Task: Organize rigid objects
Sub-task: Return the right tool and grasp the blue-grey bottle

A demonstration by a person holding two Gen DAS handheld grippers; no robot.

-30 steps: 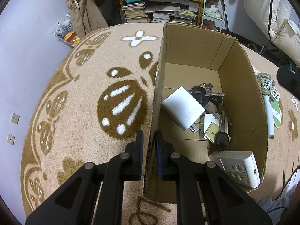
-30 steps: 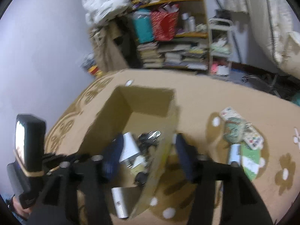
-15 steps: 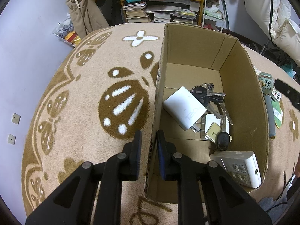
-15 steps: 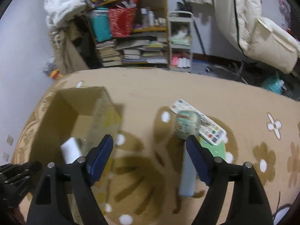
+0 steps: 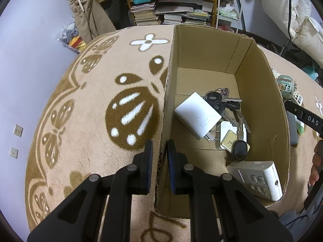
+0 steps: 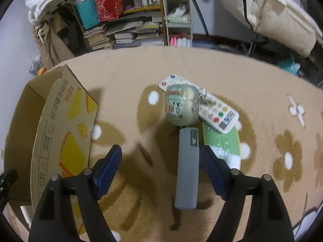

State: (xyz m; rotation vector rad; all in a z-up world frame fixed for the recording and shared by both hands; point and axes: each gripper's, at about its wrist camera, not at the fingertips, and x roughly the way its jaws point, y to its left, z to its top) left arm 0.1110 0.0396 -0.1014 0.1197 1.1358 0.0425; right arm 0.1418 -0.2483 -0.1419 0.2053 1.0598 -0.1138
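Note:
My left gripper [image 5: 159,147] is shut on the near left wall of the open cardboard box [image 5: 262,100], one pad on each side. Inside the box lie a white charger [image 5: 196,117], a bunch of keys [image 5: 222,102], a black key fob [image 5: 240,149], a small tin [image 5: 229,141] and a white button panel [image 5: 260,179]. My right gripper [image 6: 160,151] is open above the rug. A grey bar [image 6: 187,167] lies between its fingers, close to the right one. Beyond the bar sit a round cartoon case [image 6: 180,106], a white remote [image 6: 218,111] and a green flat item [image 6: 224,143].
The box [image 6: 66,121] stands left of the right gripper, its printed wall close to the left finger. A patterned beige rug [image 6: 141,76] covers the floor. Shelves of books [image 6: 129,32] and piled bedding [image 6: 282,16] line the back. A person's hand [image 5: 317,161] shows at the right edge.
The right gripper swung from over the box to the right and downward, and now sits over the grey bar with its jaws wider apart. The left gripper kept its hold on the box wall.

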